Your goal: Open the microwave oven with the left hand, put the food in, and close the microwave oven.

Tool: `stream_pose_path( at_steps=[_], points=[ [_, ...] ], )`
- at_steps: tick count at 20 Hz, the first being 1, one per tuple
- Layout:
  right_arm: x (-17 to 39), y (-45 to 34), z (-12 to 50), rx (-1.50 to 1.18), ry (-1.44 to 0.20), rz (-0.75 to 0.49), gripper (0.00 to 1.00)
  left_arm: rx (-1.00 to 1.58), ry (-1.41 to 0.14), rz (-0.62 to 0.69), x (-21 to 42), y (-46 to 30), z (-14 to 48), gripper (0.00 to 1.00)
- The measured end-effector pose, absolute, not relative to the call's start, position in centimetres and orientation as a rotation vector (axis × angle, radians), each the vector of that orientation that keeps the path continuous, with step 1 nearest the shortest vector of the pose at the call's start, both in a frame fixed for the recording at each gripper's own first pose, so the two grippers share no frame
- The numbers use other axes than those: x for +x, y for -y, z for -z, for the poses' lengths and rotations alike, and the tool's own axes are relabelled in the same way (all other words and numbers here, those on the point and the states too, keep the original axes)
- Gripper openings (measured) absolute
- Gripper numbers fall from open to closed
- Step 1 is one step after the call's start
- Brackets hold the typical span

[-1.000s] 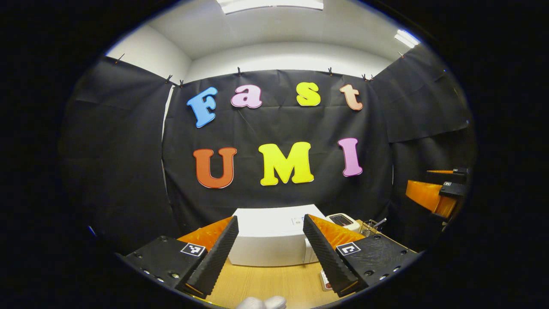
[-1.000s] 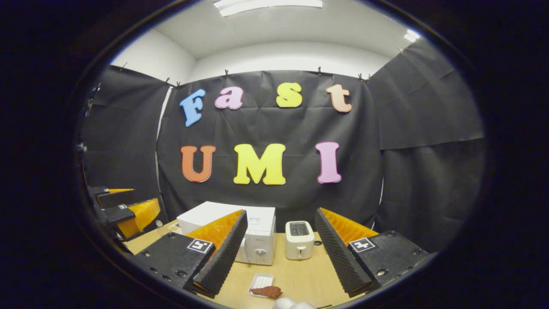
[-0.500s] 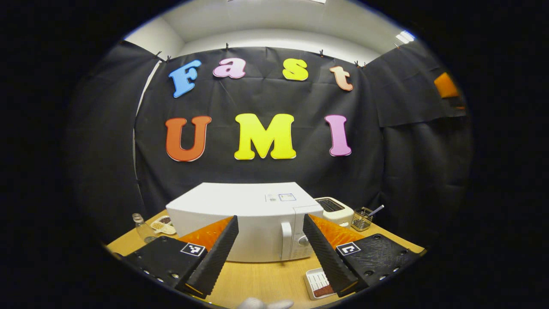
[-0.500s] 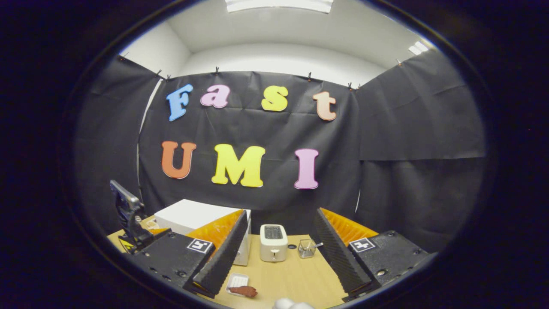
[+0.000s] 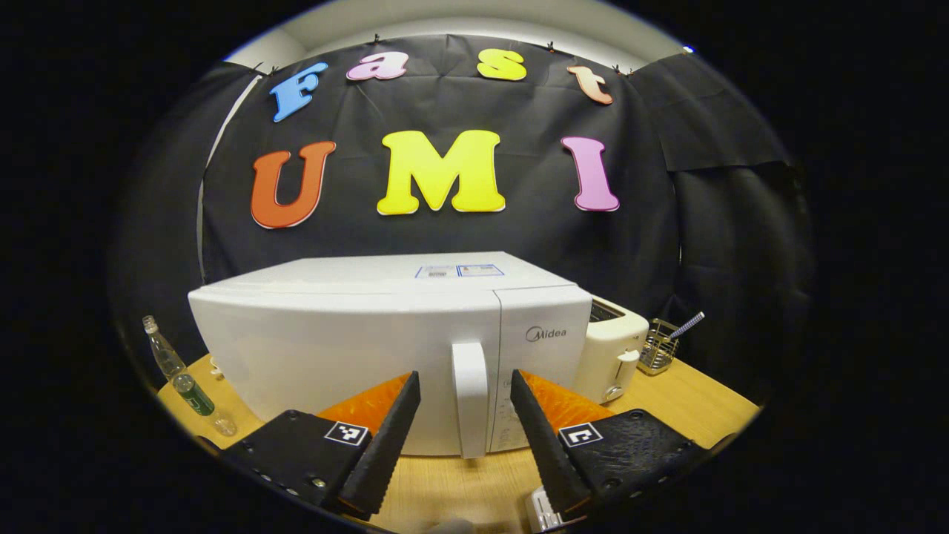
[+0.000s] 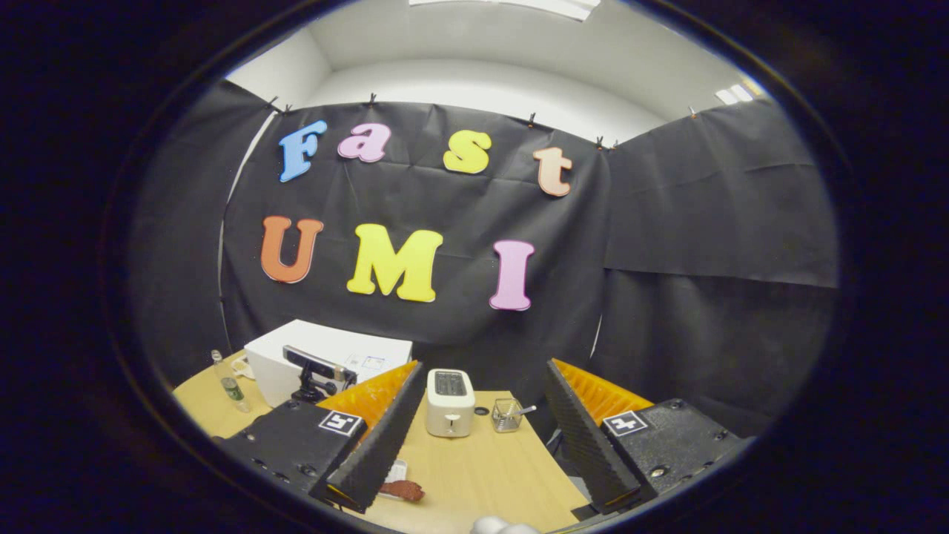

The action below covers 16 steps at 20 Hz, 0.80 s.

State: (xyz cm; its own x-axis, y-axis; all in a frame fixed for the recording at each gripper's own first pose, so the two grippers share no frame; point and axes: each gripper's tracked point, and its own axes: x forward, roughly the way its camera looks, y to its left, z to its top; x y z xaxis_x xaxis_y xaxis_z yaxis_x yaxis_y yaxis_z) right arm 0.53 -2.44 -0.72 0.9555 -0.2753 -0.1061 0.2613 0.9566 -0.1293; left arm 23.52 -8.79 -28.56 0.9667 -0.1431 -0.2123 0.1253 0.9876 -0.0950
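While I hold both grippers up, these are my readings.

Left gripper (image 5: 465, 437): I have its jaws released and spread wide, one finger on either side of the door handle (image 5: 470, 399), not touching it as far as I can tell.

Microwave oven (image 5: 348, 348): white, door closed, standing on the wooden table (image 5: 697, 397) right before my left gripper; in the right gripper view it sits at the far left (image 6: 348, 357) behind the other gripper's black body.

Writing on the microwave oven: I make out a brand mark on the panel beside the handle and two small stickers on the top; the sticker print is too small to tell.

Right gripper (image 6: 485, 437): jaws released and wide apart, holding nothing, hanging above the table.

Food (image 6: 401, 489): a reddish-brown piece lying on the table just beside my right gripper's left finger, next to a small white tray (image 6: 395, 470).

Toaster (image 5: 614, 348): white, touching or just beside the microwave oven's right side; I cannot tell which.

Wire basket (image 5: 658, 348): right of the toaster, with a utensil sticking out.

Bottle (image 5: 178, 371): clear with a green label, left of the microwave oven; label unreadable.

Markers: each gripper body carries small black-and-white square tags.
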Motion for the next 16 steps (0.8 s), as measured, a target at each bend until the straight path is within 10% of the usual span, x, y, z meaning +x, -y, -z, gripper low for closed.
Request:
stream_pose_path(
  at_steps=[2,4,6,9,16],
  points=[
    [0.5,2.5,1.3,-0.123,-0.139,0.268,0.96,-0.090,-0.234,0.130,23.9,8.8,29.1,0.64],
    [0.3,2.5,1.8,-0.122,-0.151,0.263,0.96,-0.117,-0.224,0.123,23.8,8.6,29.0,0.21],
    [0.1,2.6,2.1,-0.112,-0.162,0.258,0.96,-0.106,-0.218,0.129,24.1,8.9,29.2,0.36],
    [-0.1,2.5,2.0,-0.111,-0.166,0.249,1.00,-0.101,-0.223,0.128,24.1,8.7,29.2,0.16],
    [-1.1,2.6,1.1,-0.134,-0.160,0.234,0.96,-0.100,-0.265,0.125,23.8,8.7,29.8,0.11]
  ],
)
